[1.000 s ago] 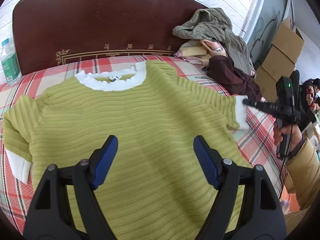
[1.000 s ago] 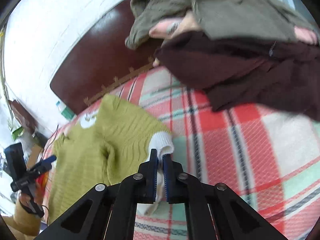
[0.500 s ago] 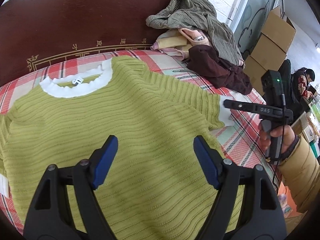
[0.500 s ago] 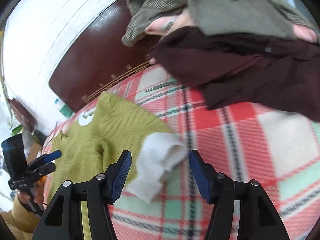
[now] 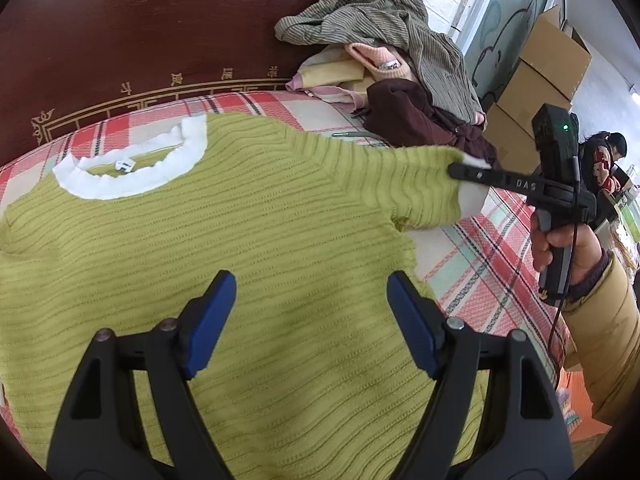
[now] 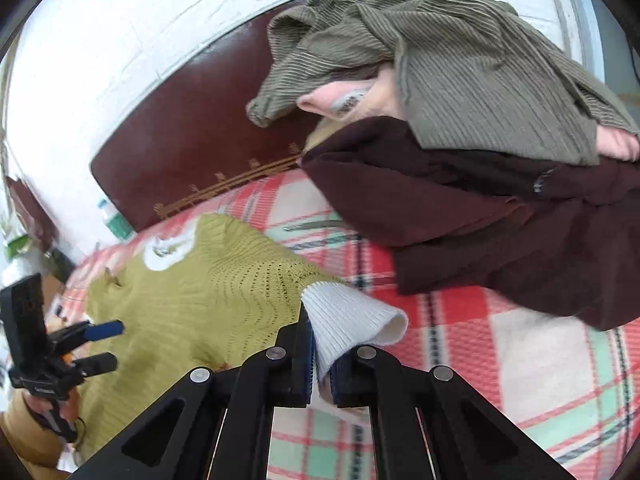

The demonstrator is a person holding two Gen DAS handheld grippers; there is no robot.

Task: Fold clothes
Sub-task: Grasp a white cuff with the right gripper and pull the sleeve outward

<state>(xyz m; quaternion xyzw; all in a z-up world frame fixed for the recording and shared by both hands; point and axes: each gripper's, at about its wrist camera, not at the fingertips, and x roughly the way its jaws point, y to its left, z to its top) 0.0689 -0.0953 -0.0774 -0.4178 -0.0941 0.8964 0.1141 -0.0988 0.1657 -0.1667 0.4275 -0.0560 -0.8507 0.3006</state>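
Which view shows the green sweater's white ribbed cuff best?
The right wrist view: the white ribbed cuff fills the centre, pinched by the right gripper. The left wrist view shows only a sliver behind that gripper.

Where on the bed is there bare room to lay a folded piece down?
Bare plaid bedspread shows between the lime-green ribbed sweater's white sleeve cuff and the bed's right edge, below the dark maroon garment. A narrow strip runs between the sweater's collar and the brown headboard. The top-right corner is crowded with heaped clothes.
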